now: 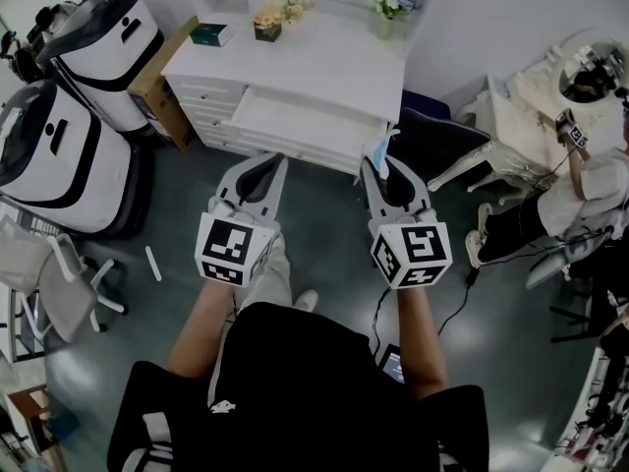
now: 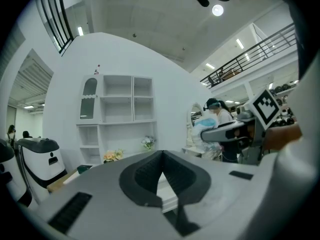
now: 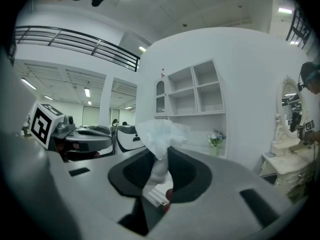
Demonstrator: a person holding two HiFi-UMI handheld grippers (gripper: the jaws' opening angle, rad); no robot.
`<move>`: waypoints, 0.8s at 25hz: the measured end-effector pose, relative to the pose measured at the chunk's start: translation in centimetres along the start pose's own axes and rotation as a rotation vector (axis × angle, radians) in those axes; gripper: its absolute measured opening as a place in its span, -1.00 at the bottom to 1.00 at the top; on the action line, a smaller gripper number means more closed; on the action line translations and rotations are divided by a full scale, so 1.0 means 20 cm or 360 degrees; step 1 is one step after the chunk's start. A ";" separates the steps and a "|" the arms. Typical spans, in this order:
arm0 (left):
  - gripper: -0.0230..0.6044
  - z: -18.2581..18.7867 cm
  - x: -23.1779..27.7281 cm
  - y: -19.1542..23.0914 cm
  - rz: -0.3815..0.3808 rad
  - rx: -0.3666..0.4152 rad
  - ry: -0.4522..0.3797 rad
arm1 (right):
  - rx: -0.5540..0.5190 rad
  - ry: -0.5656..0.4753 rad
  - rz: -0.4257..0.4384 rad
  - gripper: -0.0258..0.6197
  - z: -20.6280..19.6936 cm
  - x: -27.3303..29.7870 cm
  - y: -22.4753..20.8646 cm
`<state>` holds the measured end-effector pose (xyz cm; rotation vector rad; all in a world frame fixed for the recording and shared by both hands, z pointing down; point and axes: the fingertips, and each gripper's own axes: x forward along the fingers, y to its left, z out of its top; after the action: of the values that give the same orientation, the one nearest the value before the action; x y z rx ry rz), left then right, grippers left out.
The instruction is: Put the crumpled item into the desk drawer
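Note:
The crumpled item [image 3: 161, 134], a pale bluish-white wad, sticks up from between the jaws of my right gripper [image 3: 162, 154], which is shut on it. In the head view the right gripper [image 1: 380, 163] holds the wad [image 1: 382, 149] at the right front corner of the white desk [image 1: 324, 52]. The desk drawer [image 1: 300, 126] stands pulled open, just left of that gripper. My left gripper [image 1: 269, 165] hovers in front of the drawer's front edge. Its jaws meet at the tip [image 2: 161, 155] with nothing between them.
Two large white machines [image 1: 98, 37] [image 1: 49, 155] and a cardboard box [image 1: 162, 91] stand left of the desk. Flower pots [image 1: 268, 20] [image 1: 391, 6] and a small green box [image 1: 209, 34] sit on the desktop. A dark chair [image 1: 442, 141] and another person [image 1: 590, 185] are on the right.

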<state>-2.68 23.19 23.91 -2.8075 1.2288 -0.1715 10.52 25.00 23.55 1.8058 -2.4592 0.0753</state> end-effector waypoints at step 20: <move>-0.91 -0.04 0.35 0.24 0.0029 -0.0029 0.0027 | -0.0014 0.0020 0.0053 -0.68 0.02 0.40 -0.17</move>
<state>-1.59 14.79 24.60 -2.8149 1.2650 -0.1842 11.33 16.43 23.96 1.7559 -2.4775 0.0774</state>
